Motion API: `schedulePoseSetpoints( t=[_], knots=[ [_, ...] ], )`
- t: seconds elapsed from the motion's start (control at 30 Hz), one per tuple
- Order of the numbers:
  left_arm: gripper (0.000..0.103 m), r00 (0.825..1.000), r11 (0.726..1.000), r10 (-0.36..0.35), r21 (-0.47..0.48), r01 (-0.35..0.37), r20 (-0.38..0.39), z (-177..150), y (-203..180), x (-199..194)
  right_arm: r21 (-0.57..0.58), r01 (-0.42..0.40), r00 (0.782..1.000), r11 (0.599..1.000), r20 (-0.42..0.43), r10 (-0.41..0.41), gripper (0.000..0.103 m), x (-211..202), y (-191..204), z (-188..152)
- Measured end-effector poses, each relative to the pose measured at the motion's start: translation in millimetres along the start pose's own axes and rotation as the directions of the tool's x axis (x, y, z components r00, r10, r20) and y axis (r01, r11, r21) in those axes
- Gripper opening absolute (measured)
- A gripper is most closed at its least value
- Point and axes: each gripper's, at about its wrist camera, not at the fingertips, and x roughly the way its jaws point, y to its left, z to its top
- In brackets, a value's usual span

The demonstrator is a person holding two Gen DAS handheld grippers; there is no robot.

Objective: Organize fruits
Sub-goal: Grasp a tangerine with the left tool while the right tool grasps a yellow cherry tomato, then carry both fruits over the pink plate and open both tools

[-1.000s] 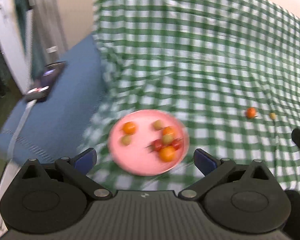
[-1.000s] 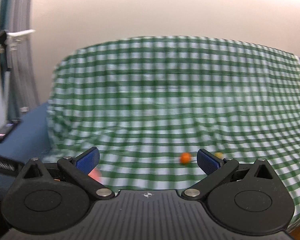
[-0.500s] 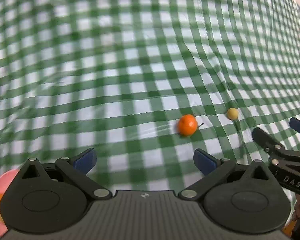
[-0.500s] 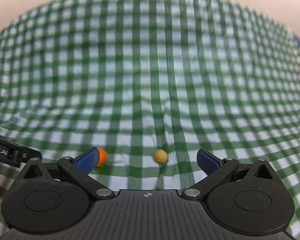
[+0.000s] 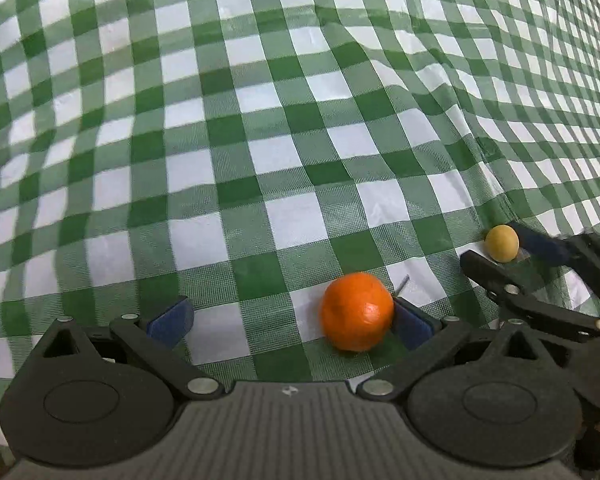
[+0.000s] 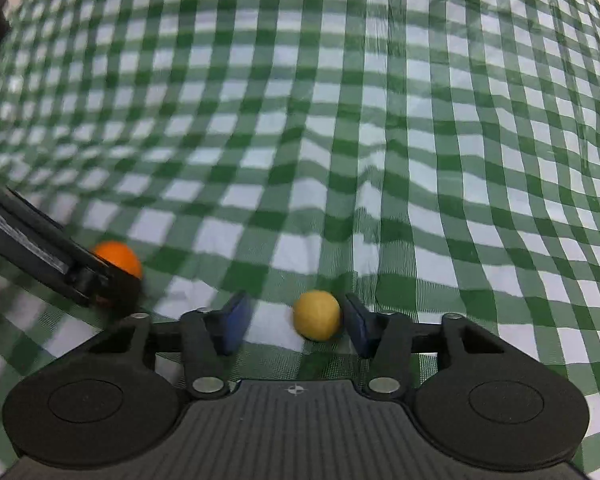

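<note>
**Two grippers low over the checked cloth, a fruit between each pair of jaws**

On the left, the left gripper (image 5: 290, 316) sits low over the green-and-white checked cloth (image 5: 260, 120) with its blue-padded jaws spread wide. The orange fruit (image 5: 357, 311) rests on the cloth between them, well over to the right side of the gap: it lies against the right pad, while the left pad stands clear of it. A thin dark stem pokes out just behind the fruit.

Further right, the small yellow fruit (image 5: 501, 243) lies on the cloth near the orange one, inside the jaws of the right gripper (image 5: 512, 246), which enters that view from the right edge.

In the right wrist view, the right gripper (image 6: 294, 320) has its jaws closing on the yellow fruit (image 6: 317, 314). The fruit is at the right pad; a gap remains between it and the blurred left pad. The orange fruit (image 6: 118, 258) shows at the left, partly hidden behind the black frame of the left gripper.
</note>
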Motion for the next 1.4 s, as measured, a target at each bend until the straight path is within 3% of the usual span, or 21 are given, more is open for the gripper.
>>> schedulePoseSetpoints(
  t=[0.2, 0.23, 0.27, 0.3, 0.47, 0.73, 0.87, 0.93, 1.03, 1.17, 1.27, 1.4],
  knots=[
    [0.1, 1.0, 1.0, -0.002, -0.025, 0.002, 0.003, 4, 1, 2, 0.009, 0.012, 1.0, 1.0, 0.019, -0.012, 0.047, 2, 2, -2],
    [0.093, 1.0, 0.999, -0.015, -0.037, 0.015, 0.017, 3, 2, -2, 0.006, 0.021, 1.0, 1.0, 0.017, -0.021, 0.037, 2, 3, -2],
    [0.067, 0.999, 0.998, -0.037, -0.039, 0.039, 0.028, 5, 0, -7, 0.002, 0.037, 0.999, 0.999, 0.015, -0.037, 0.026, -2, 6, -6],
    [0.037, 0.998, 0.997, -0.062, -0.035, 0.063, 0.032, 5, 0, -12, -0.003, 0.055, 0.998, 0.998, 0.009, -0.055, 0.026, -4, 8, -6],
    [0.039, 0.999, 1.0, 0.003, -0.01, -0.003, 0.045, -1, -5, -38, 0.012, 0.092, 0.996, 0.996, 0.009, -0.092, 0.026, -21, 10, 11],
    [0.039, 0.998, 0.997, 0.019, -0.08, -0.015, 0.056, -47, 20, -133, 0.064, 0.07, 0.983, 0.996, 0.164, -0.079, 0.026, -113, 44, 44],
    [0.039, 0.993, 0.994, 0.08, -0.087, -0.073, 0.082, -90, 45, -193, 0.101, 0.028, 0.949, 0.995, 0.309, -0.058, 0.026, -178, 73, 66],
    [0.039, 0.989, 0.988, 0.122, -0.105, -0.112, 0.088, -113, 62, -223, 0.097, 0.029, 0.941, 0.995, 0.334, -0.06, 0.026, -200, 91, 77],
    [0.039, 0.977, 0.975, 0.182, -0.148, -0.166, 0.108, -146, 89, -267, 0.073, -0.032, 0.917, 0.997, 0.398, 0.001, 0.026, -239, 120, 86],
    [0.039, 0.964, 0.957, 0.238, -0.197, -0.212, 0.121, -190, 118, -312, 0.044, -0.095, 0.924, 0.995, 0.376, 0.071, 0.026, -274, 168, 77],
    [0.039, 0.961, 0.945, 0.256, -0.236, -0.226, 0.108, -221, 137, -338, 0.028, -0.147, 0.937, 0.989, 0.324, 0.131, 0.026, -294, 202, 64],
    [0.039, 0.958, 0.932, 0.268, -0.281, -0.231, 0.102, -261, 156, -363, -0.005, -0.213, 0.937, 0.977, 0.283, 0.206, 0.026, -323, 247, 45]
  ],
)
